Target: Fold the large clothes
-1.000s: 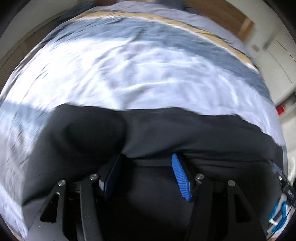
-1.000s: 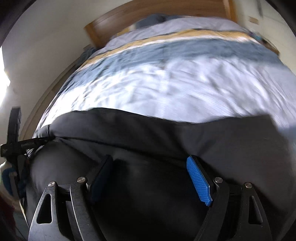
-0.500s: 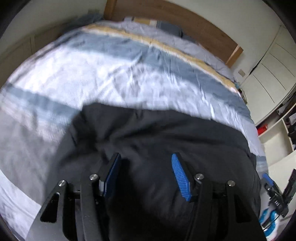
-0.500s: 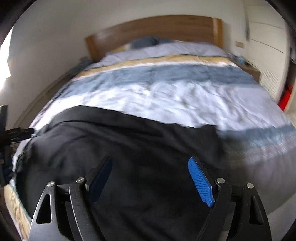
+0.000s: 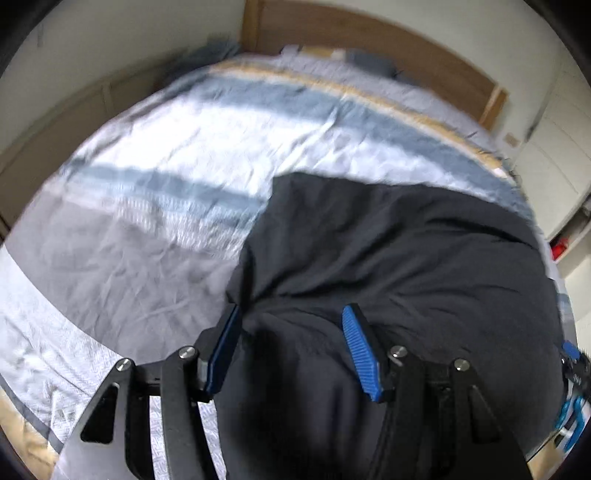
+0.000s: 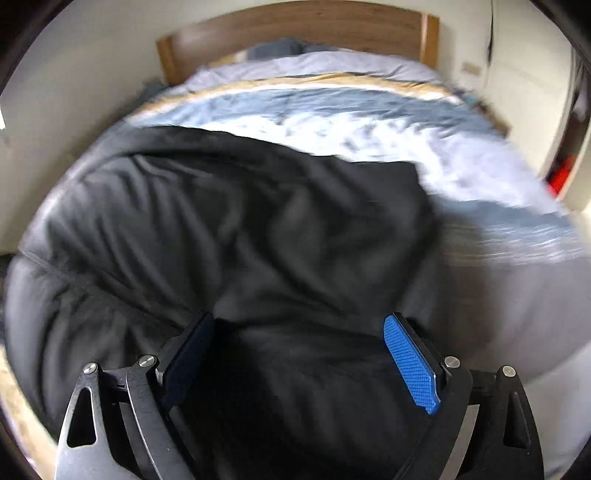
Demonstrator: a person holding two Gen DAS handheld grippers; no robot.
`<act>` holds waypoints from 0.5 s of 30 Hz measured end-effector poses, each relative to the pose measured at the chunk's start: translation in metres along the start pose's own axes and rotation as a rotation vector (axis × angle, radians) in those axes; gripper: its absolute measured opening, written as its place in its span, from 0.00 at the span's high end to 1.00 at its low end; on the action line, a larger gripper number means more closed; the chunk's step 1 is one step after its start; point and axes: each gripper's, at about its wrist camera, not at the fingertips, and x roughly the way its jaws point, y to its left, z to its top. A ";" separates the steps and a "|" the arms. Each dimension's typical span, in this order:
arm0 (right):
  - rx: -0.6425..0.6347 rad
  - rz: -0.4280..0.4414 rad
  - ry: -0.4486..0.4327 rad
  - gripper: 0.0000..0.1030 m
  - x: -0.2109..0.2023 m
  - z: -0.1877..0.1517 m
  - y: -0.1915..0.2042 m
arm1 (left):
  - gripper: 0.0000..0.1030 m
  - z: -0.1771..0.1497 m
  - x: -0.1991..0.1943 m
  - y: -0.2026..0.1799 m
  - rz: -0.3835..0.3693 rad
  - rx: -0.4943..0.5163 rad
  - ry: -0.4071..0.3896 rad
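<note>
A large dark grey garment [image 5: 406,258] lies in folds on the bed near its foot; it also fills the right wrist view [image 6: 229,229]. My left gripper [image 5: 291,325] is open, its blue pads above the garment's left edge, with no cloth between them. My right gripper [image 6: 299,332] is open wide above the garment's right part, also holding nothing. Whether either touches the cloth I cannot tell.
The bed [image 5: 177,155] has a quilt striped blue, white and grey, and a wooden headboard [image 6: 295,29] at the far end. White cupboards [image 5: 554,147] stand on the right. The other gripper's blue parts [image 5: 570,406] show at the right edge.
Both grippers have pulled back and up from the garment, open throughout. The left view has swung left, the right view right, so more of the bed shows.
</note>
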 end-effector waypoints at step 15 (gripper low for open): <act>0.030 0.231 -0.064 0.10 -0.033 -0.043 0.054 | 0.46 -0.066 -0.010 -0.034 -0.020 0.058 -0.109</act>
